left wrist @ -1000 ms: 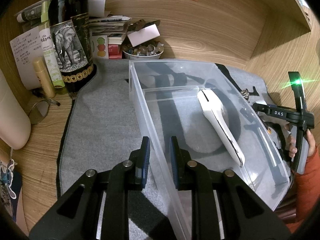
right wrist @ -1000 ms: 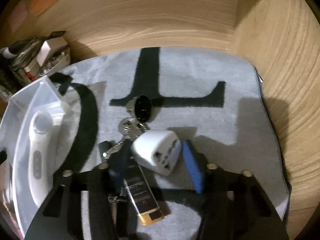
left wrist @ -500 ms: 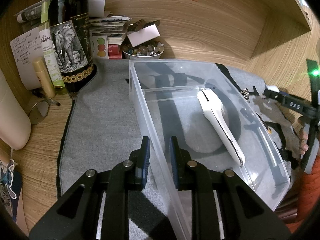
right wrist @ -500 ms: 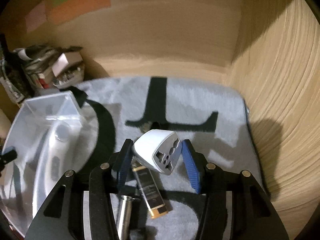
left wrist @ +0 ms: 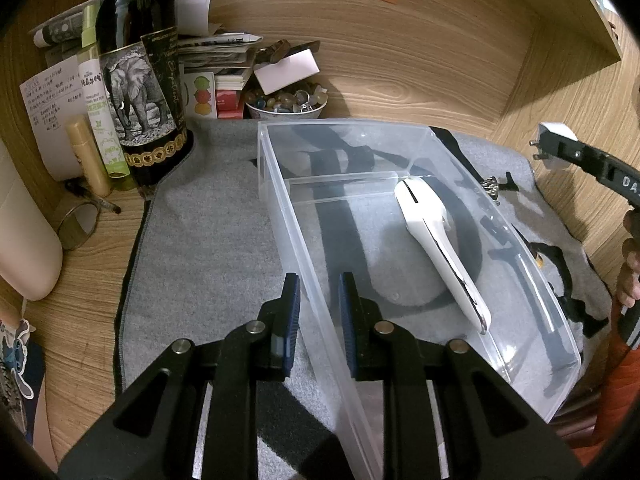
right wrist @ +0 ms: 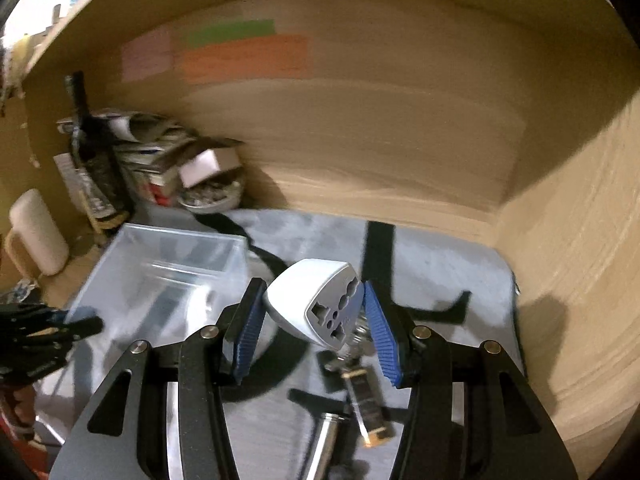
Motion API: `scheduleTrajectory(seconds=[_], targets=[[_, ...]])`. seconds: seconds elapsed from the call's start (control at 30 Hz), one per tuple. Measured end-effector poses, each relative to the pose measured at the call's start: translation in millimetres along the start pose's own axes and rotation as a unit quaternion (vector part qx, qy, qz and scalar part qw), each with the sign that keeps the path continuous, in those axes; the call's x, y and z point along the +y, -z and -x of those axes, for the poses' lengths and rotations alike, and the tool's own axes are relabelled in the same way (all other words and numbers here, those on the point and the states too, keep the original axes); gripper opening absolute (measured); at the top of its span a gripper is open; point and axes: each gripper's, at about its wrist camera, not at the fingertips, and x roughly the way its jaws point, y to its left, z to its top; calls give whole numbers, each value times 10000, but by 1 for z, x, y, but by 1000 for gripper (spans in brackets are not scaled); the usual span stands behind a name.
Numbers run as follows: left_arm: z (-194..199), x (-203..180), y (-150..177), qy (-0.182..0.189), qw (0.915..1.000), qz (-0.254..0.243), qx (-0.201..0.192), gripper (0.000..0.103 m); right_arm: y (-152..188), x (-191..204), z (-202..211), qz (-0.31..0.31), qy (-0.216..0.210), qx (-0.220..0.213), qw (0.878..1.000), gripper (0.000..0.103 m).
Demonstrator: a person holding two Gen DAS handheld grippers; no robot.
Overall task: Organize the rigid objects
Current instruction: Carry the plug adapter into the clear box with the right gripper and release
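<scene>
Both tongs grip: right (right wrist: 312, 312) adapter (right wrist: 316, 304), left (left wrist: 319, 300) bin wall (left wrist: 296, 240).

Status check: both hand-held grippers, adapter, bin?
Left hand-held gripper clamped on clear bin wall. Right hand-held gripper holds white adapter aloft. Path to bin clear.

The right tongs (right wrist: 312, 312) now carry the white plug adapter (right wrist: 316, 302) clear of the grey mat (right wrist: 440, 264) — a second ago it lay there against the keys (right wrist: 358, 328). Those keys and the gold-ended lighter (right wrist: 368, 412) are left below it. From the left wrist view, the adapter (left wrist: 554, 146) now shows high at the right edge — beside the clear bin (left wrist: 520, 248).
</scene>
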Motion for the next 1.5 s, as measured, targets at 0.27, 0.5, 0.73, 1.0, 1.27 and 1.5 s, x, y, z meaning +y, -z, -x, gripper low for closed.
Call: scheduleTrajectory(seconds=[0.27,0.5,0.73,1.0,1.27,1.5], targets=[[0,0,0,-1,10000,-1,-5,20,-7,37,1,373,-432,-83,9983,47],[0,1,-1,2,10000,-7,-6,20,-2,68,-8,646,-818,111,9945,47],[1,1,-2,3,10000,-14,-16,20,11,95,-28,1026,-1029,611,9875,47],[0,0,-2,-5,10000,-26,-12,20,18,112,-49,1375,-1117,1142,9775,47],[0,0,-2,-8,10000,-20,-15,20,22,113,-62,1435,-1122,1487,9720,47],[0,0,-2,-8,10000,-29,-14,20,20,112,-56,1377,-1100,1324,9754,63]])
